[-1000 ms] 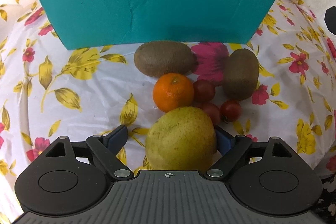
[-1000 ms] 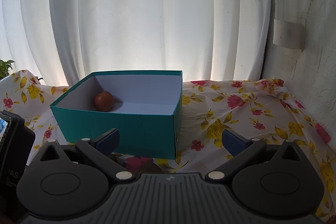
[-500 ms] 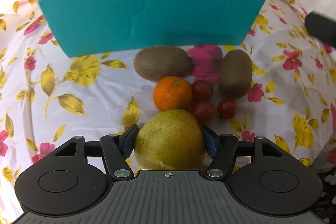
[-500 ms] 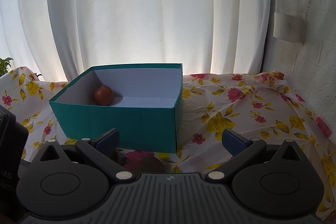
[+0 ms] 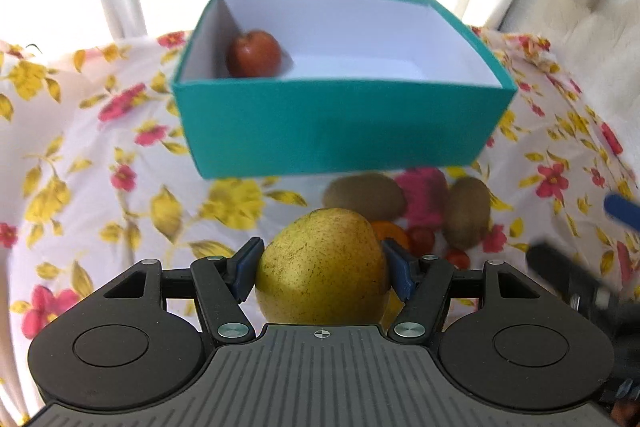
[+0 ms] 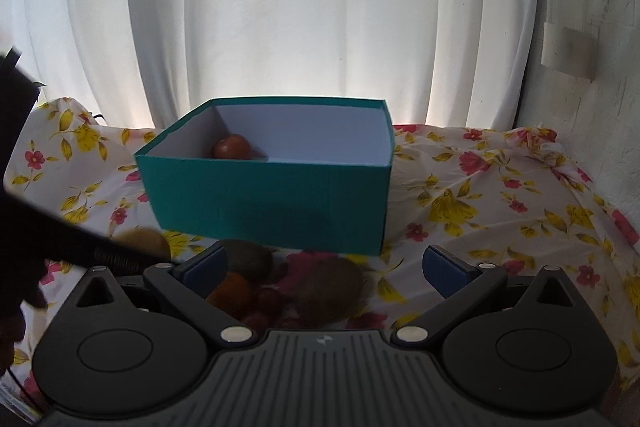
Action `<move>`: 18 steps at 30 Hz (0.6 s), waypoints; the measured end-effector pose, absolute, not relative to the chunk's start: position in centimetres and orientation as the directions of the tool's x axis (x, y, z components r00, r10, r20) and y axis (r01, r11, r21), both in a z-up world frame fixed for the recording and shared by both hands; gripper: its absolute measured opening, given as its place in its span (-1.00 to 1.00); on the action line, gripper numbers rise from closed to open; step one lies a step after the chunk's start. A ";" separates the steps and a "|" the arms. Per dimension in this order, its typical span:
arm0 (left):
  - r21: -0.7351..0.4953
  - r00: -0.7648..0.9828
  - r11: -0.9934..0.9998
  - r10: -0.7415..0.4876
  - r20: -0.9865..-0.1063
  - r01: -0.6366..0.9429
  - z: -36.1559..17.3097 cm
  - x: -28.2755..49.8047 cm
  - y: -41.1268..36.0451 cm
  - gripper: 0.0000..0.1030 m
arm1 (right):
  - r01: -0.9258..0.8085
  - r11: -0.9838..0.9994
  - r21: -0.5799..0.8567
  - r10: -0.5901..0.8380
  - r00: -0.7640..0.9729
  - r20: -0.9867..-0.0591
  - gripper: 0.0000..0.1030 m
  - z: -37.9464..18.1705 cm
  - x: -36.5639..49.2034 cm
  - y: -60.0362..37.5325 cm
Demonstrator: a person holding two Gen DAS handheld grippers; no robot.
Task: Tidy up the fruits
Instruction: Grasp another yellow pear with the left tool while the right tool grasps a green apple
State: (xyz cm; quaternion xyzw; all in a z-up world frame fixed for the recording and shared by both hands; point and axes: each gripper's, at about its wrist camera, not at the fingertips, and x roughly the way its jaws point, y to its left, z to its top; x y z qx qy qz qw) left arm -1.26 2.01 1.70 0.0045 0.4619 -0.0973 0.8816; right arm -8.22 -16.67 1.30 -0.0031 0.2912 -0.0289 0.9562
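My left gripper (image 5: 323, 249) is shut on a yellow-green pear (image 5: 320, 267), which hangs clear of the cloth in front of the teal box (image 5: 336, 131). One red apple (image 5: 254, 53) lies in the box's left rear corner. On the cloth between pear and box lie two kiwis (image 5: 364, 195) (image 5: 468, 213), an orange (image 5: 390, 233) and small red tomatoes (image 5: 422, 239). My right gripper (image 6: 326, 259) stands open above that pile, over a kiwi (image 6: 328, 291) and the orange (image 6: 230, 293), with nothing between its fingers.
A flowered tablecloth (image 6: 480, 195) covers the table. White curtains (image 6: 300, 7) hang behind the box and a pale wall (image 6: 592, 107) stands at the right. The left gripper's dark body (image 6: 60, 239) fills the right wrist view's left edge.
The left jaws closed onto the pear and lifted it off the cloth, and the box's inside came into view. The right gripper moved over the fruit pile.
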 end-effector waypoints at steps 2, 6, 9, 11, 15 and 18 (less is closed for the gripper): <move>-0.079 0.567 0.982 -0.165 -0.807 0.174 2.1 -1.2 2.9 0.35 | 0.051 0.999 -0.018 -0.052 0.829 -0.557 1.00 1.1 -9.0 -15.7; -0.068 0.576 0.983 -0.156 -0.802 0.172 2.7 -0.9 4.4 0.35 | 0.035 0.999 -0.014 -0.037 0.821 -0.570 1.00 0.3 -10.5 -13.7; -0.066 0.570 0.982 -0.156 -0.807 0.177 2.9 -0.5 5.1 0.35 | 0.027 1.000 -0.004 -0.024 0.799 -0.601 1.00 -0.8 -11.2 -12.4; -0.067 0.566 0.981 -0.162 -0.808 0.185 2.9 -0.2 5.3 0.35 | 0.018 1.000 0.011 -0.007 0.773 -0.634 0.99 -1.9 -11.3 -11.8; -0.074 0.565 0.977 -0.177 -0.806 0.201 2.8 0.3 5.3 0.35 | 0.018 1.000 0.024 0.004 0.728 -0.685 0.88 -3.8 -11.3 -11.0; -0.077 0.565 0.976 -0.180 -0.805 0.202 2.8 0.5 5.3 0.35 | 0.006 1.000 0.018 0.008 0.705 -0.709 0.76 -5.1 -11.0 -10.5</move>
